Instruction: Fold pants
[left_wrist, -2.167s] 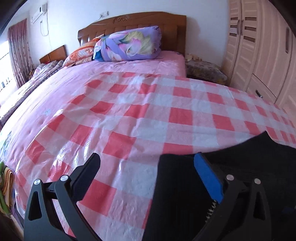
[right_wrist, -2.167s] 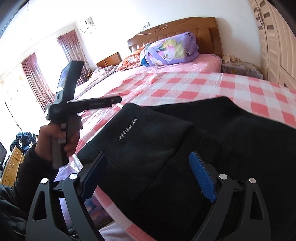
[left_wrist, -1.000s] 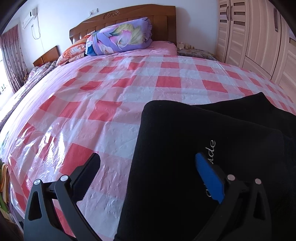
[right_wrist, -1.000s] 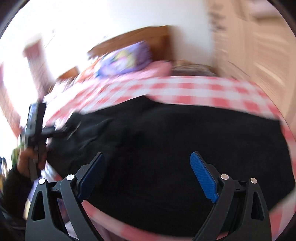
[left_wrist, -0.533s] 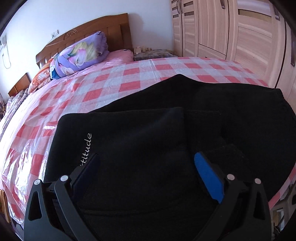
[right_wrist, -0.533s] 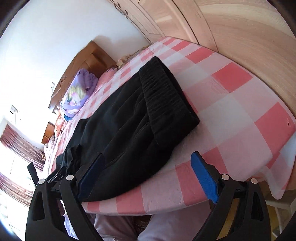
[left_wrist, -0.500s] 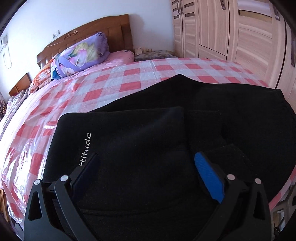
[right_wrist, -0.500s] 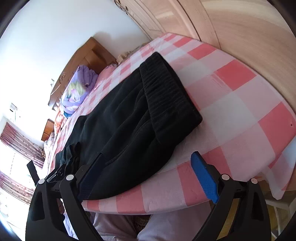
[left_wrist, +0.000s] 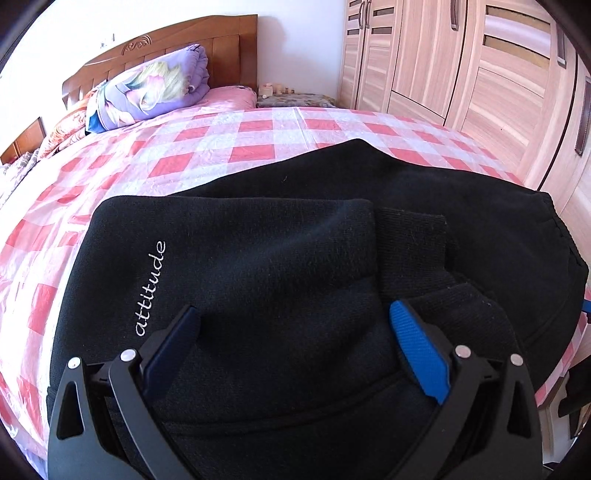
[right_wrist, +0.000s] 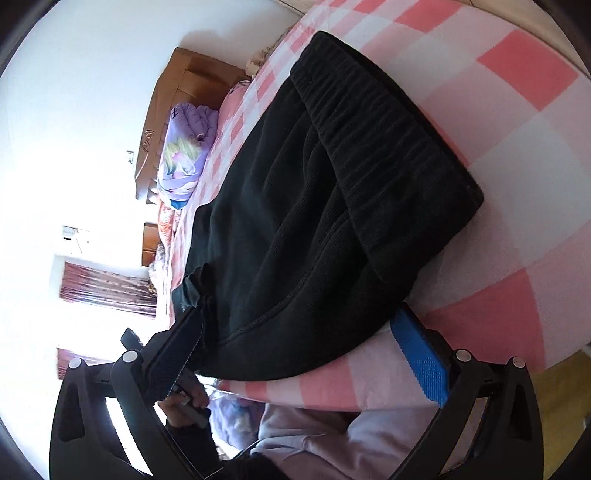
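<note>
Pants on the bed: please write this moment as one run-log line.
pants: black, part-folded on bed | left gripper: open over pants | right gripper: opening, nothing gripped, at waistband end

Right tongs (right_wrist: 295, 345) opening, left tongs (left_wrist: 291, 332) spread

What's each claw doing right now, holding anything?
Left claw: open, over the black pants, gripping nothing.
Right claw: jaws opening wide at the pants' near edge, nothing clamped.
</note>
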